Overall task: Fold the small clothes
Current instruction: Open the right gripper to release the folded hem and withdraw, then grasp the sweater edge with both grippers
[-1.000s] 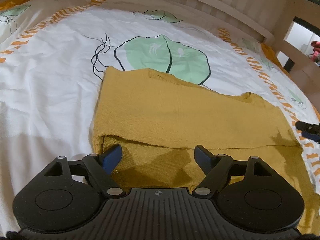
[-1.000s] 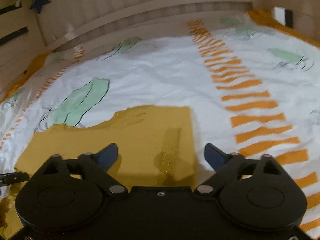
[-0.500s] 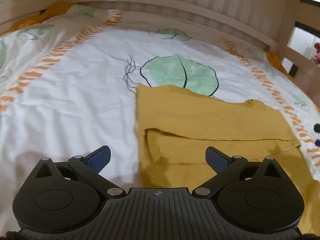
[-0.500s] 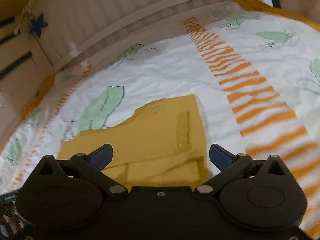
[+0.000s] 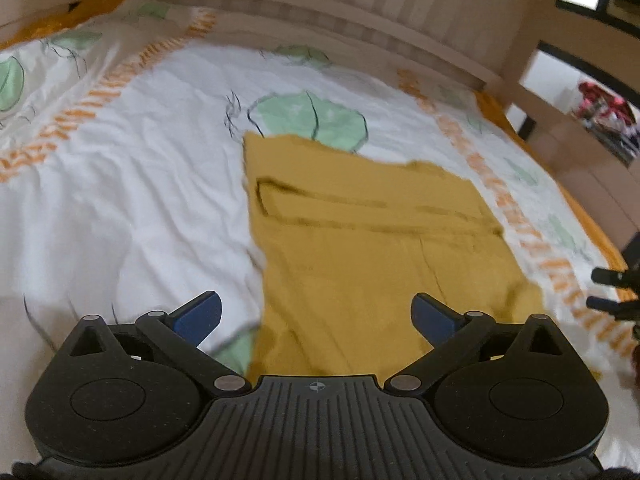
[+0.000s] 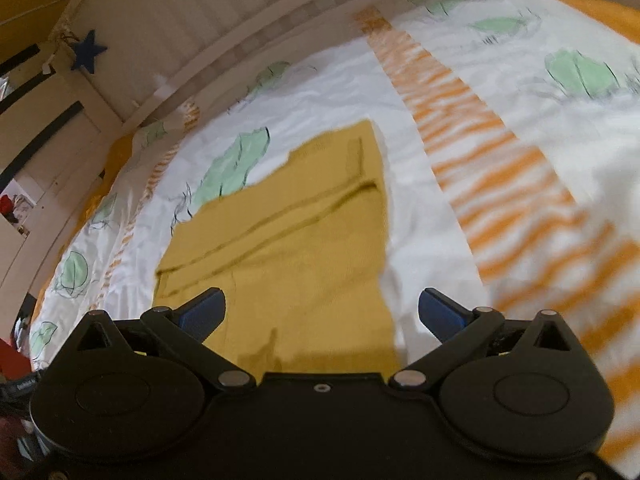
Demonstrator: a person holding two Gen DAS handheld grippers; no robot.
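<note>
A mustard-yellow knitted garment (image 5: pixel 360 248) lies flat on the bed with its near part folded up over the far part, leaving a crease line across it. In the right wrist view the same garment (image 6: pixel 288 240) stretches to the left. My left gripper (image 5: pixel 316 316) hangs open above the garment's near left edge, with nothing between its blue pads. My right gripper (image 6: pixel 322 312) is open too, above the garment's near right corner, and holds nothing. Its fingertips (image 5: pixel 608 288) show at the right edge of the left wrist view.
The bedcover (image 5: pixel 140 184) is white with green leaf prints and orange striped bands (image 6: pixel 500 184). A slatted wooden bed rail (image 5: pixel 360 4) runs along the far side. A blue star (image 6: pixel 88 54) hangs on the left post.
Both grippers opened wider and drew back and up from the garment, the left one sliding leftward and the right one rightward. The folded flap lies where it was let go.
</note>
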